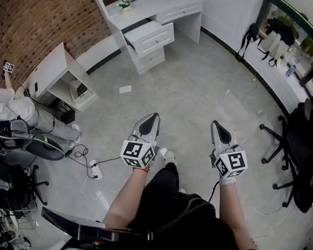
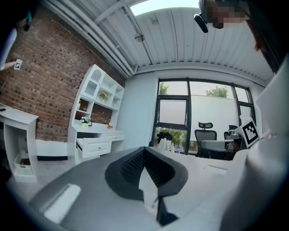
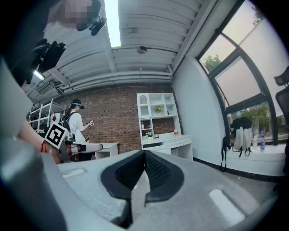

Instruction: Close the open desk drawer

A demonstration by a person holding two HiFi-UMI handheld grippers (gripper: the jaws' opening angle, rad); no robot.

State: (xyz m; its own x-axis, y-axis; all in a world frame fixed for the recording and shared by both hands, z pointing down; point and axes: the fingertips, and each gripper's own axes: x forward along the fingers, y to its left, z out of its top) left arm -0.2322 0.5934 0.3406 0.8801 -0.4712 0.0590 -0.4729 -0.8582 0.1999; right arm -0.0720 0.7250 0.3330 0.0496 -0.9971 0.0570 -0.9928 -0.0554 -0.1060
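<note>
I held my left hand-held gripper and my right hand-held gripper side by side, low over the grey floor, both pointing forward. In each gripper view the two dark jaws met at their tips, closed, with nothing between them. The open drawer was far ahead of me, well apart from both hand-held grippers. It was the top one in the stack at the left end of the white table, and it stuck out past the drawer front below it. The table stood against the far wall, next to the brick wall. A scrap of white paper lay on the floor between me and the drawer. To my left a seated person was near a second white table. A black office chair stood at my right.
</note>
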